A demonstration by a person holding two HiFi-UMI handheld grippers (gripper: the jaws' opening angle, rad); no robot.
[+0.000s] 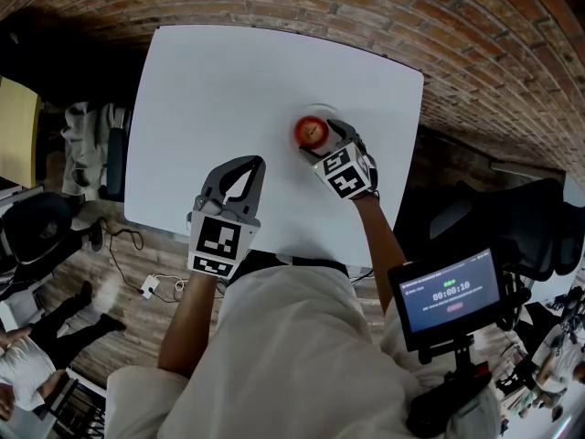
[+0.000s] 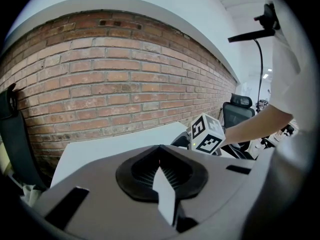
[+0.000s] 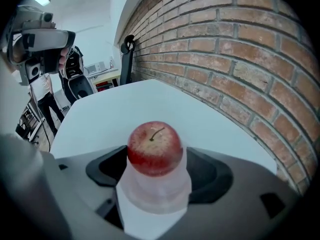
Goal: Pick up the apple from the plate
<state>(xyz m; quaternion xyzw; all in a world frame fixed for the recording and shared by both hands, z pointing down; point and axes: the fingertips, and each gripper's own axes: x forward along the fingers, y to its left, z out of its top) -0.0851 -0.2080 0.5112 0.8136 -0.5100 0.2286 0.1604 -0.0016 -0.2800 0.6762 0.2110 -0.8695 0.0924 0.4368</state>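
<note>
A red apple (image 1: pixel 312 132) with a stem sits on a small white plate (image 1: pixel 316 110) at the table's right middle. In the right gripper view the apple (image 3: pixel 155 149) fills the gap between the two dark jaws, with the pale plate (image 3: pixel 155 196) blurred beneath it. My right gripper (image 1: pixel 319 139) is open, one jaw on each side of the apple; contact cannot be judged. My left gripper (image 1: pixel 257 164) hovers over the table's near middle, well to the left of the apple, its jaws meeting at the tips with nothing held (image 2: pixel 160 149).
The white table (image 1: pixel 210 90) ends close to the plate on the right. A brick wall (image 3: pixel 235 49) stands just beyond that edge. A screen on a stand (image 1: pixel 452 293) and a black chair (image 1: pixel 512 218) are at the right; chairs and cables (image 1: pixel 137 263) lie to the left.
</note>
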